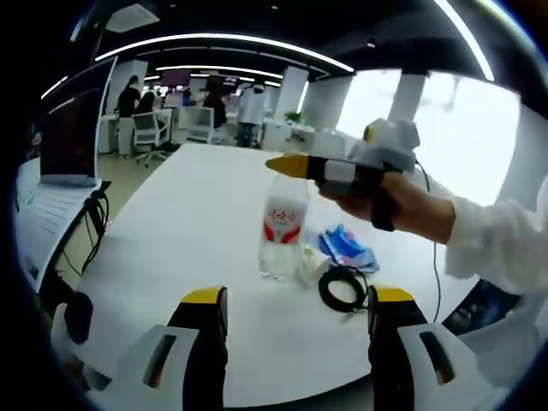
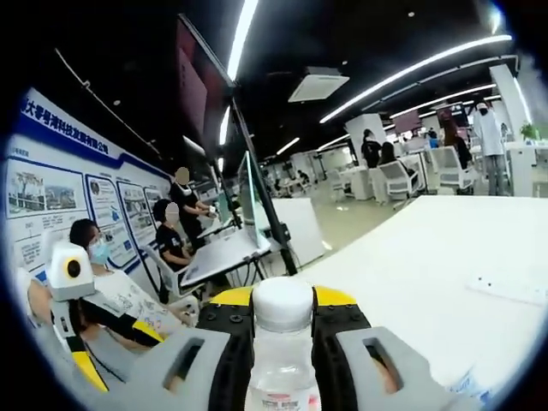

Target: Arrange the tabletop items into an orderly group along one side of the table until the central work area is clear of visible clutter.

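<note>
The right gripper (image 2: 282,321) closes its yellow-tipped fingers (image 2: 231,300) on the neck of a clear water bottle (image 2: 282,342), just below the white cap, standing on the white desk (image 2: 445,257). The left gripper (image 1: 295,300) holds its fingers (image 1: 205,297) spread apart over bare desk, the bottle directly ahead. Just beyond the right-hand finger lie a black cable coil (image 1: 344,288) and a blue packet (image 1: 347,248).

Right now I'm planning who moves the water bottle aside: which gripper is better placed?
Right. The right gripper already has its jaws around the water bottle just below the cap, while the left gripper sits open, short of it.
</note>
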`<control>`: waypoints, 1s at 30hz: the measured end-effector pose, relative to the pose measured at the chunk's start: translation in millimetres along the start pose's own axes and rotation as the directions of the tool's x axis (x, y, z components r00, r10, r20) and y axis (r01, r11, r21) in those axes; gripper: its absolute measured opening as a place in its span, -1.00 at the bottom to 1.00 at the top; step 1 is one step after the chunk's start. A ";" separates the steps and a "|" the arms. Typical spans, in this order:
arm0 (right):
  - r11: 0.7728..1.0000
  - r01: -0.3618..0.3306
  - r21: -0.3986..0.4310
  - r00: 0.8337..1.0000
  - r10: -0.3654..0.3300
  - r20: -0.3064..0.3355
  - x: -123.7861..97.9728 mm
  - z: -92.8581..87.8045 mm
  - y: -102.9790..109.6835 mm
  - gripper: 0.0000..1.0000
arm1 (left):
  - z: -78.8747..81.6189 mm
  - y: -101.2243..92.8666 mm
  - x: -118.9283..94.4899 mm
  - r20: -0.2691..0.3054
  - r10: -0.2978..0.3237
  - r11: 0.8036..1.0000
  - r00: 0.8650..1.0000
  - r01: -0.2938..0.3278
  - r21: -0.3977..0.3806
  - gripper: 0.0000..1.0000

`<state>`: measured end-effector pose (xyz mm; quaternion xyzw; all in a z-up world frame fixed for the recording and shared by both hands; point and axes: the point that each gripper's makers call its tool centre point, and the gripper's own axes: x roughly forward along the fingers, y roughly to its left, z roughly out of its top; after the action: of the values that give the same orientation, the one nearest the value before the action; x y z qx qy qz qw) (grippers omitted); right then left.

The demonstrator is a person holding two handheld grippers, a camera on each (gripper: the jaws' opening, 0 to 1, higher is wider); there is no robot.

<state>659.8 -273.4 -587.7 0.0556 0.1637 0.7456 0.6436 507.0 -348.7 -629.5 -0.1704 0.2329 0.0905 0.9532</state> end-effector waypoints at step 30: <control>0.987 0.054 -0.153 0.998 -0.047 0.050 26.1 15.2 -74.3 -0.58 | -14.9 -1.9 -10.9 -0.003 -0.019 0.997 1.000 0.019 -0.079 0.17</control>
<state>729.9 -236.5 -600.2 0.0190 0.0919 0.7379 0.6683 491.8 -356.9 -636.2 -0.2101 0.2292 0.0900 0.9462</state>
